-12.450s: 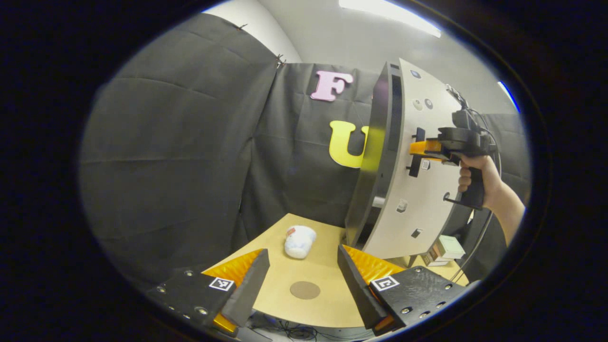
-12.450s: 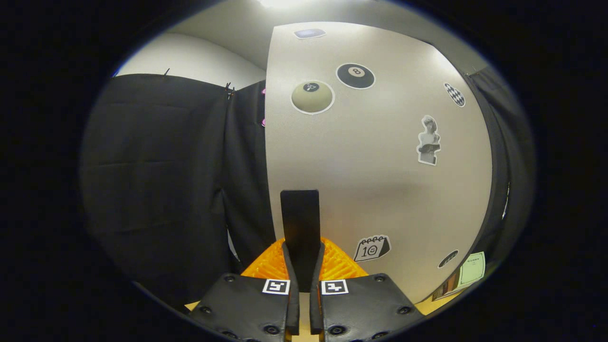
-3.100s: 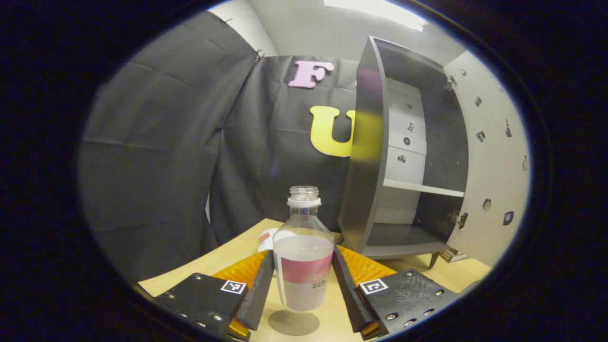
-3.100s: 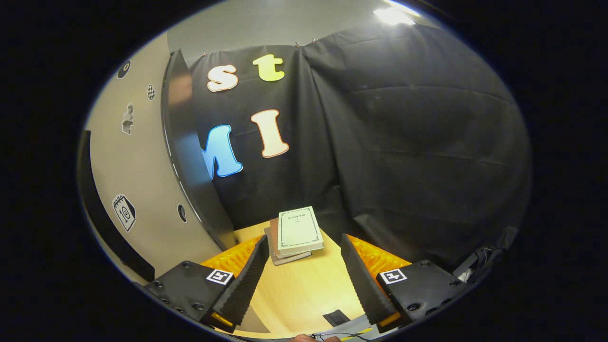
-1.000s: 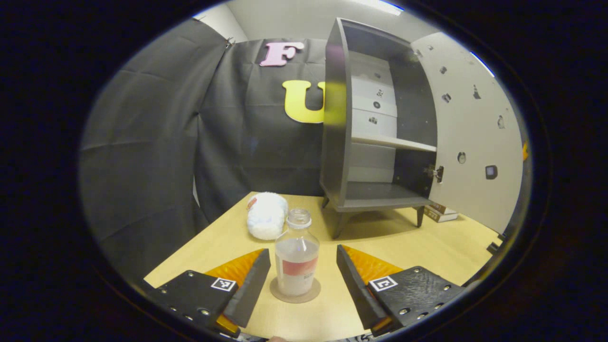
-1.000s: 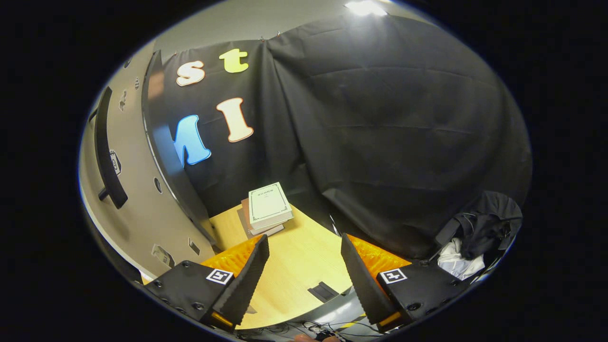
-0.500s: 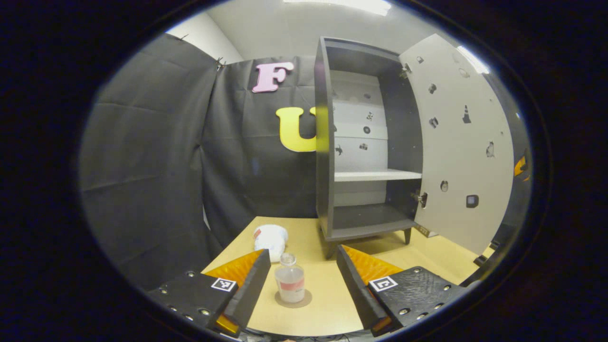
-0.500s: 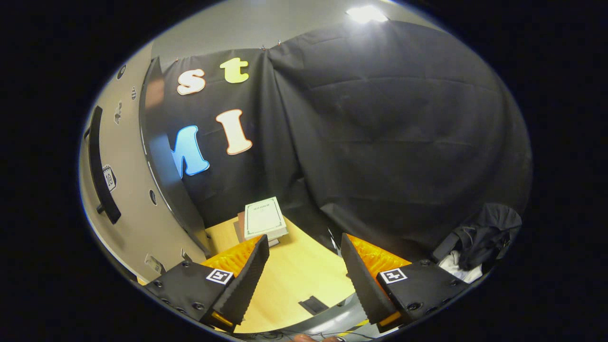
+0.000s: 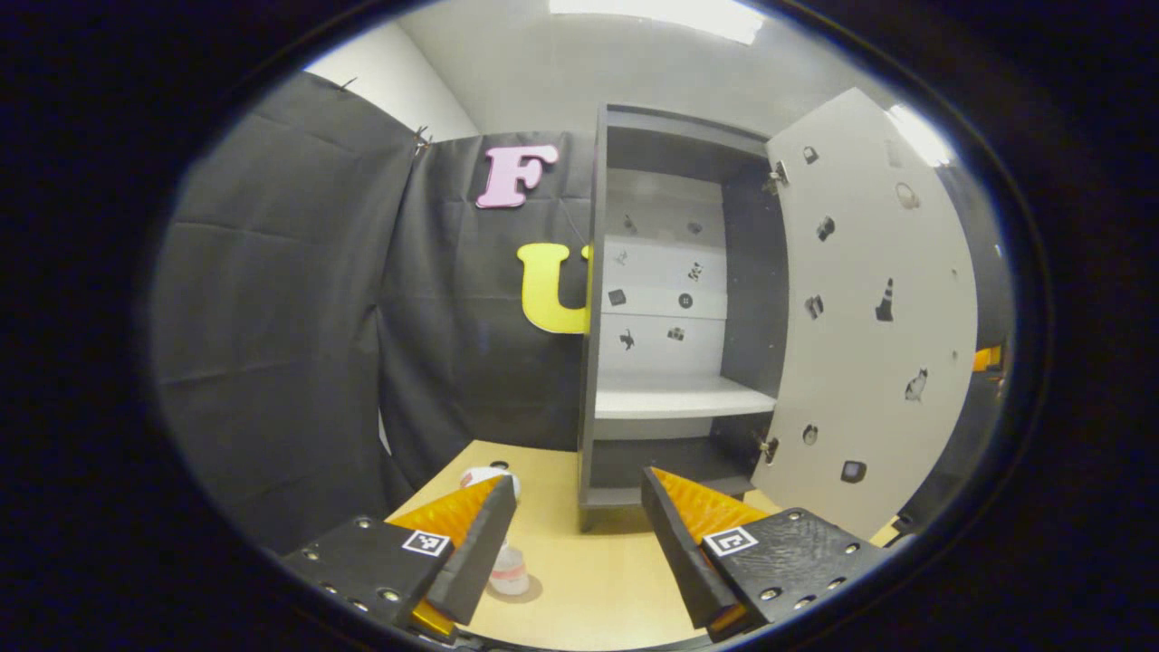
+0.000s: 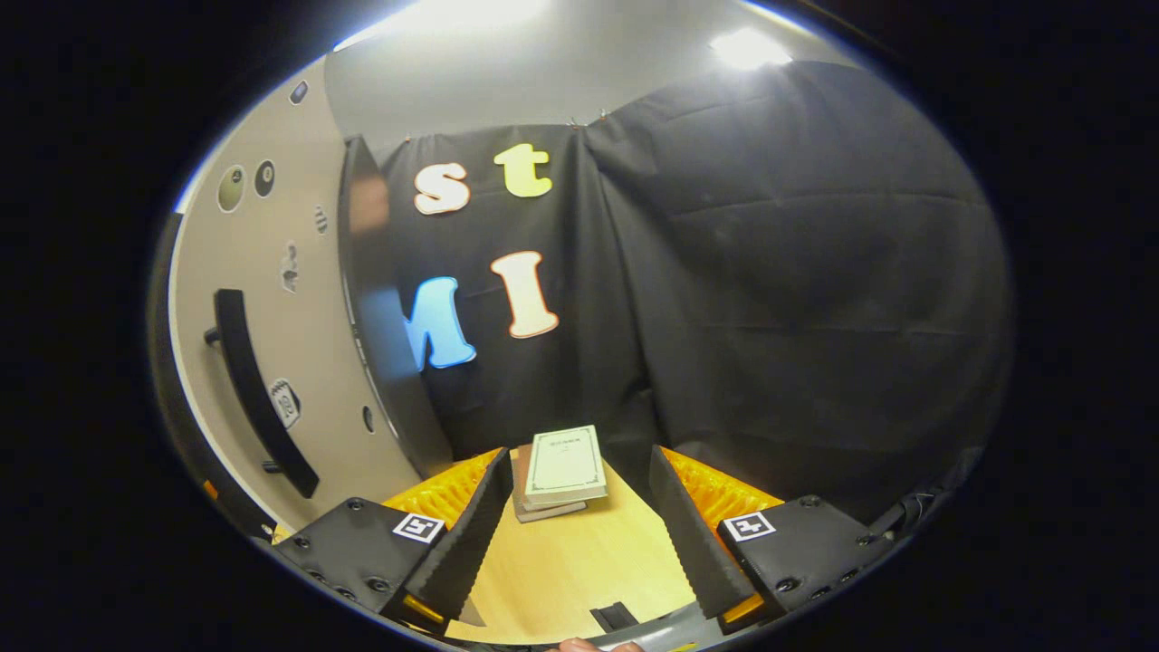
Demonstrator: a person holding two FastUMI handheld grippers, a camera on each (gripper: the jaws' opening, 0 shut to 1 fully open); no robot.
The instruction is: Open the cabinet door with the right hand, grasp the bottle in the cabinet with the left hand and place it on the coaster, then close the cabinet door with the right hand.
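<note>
while both grippers' fingers stay apart, clear red-banded bottle stands on coaster — cabinet door open.

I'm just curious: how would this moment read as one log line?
bottle on coaster | cabinet door open | left gripper open | right gripper open

One cabinet stands at the far side of the table, with one door swung open to the right, one white shelf inside and one dark handle on the door's outer face; one bottle stands on one round coaster at the near left; one white soft bundle lies farther back on the left; one stack of books, seemingly three, lies on one wooden table; two grippers, left gripper and right gripper, two fingers each.
</note>
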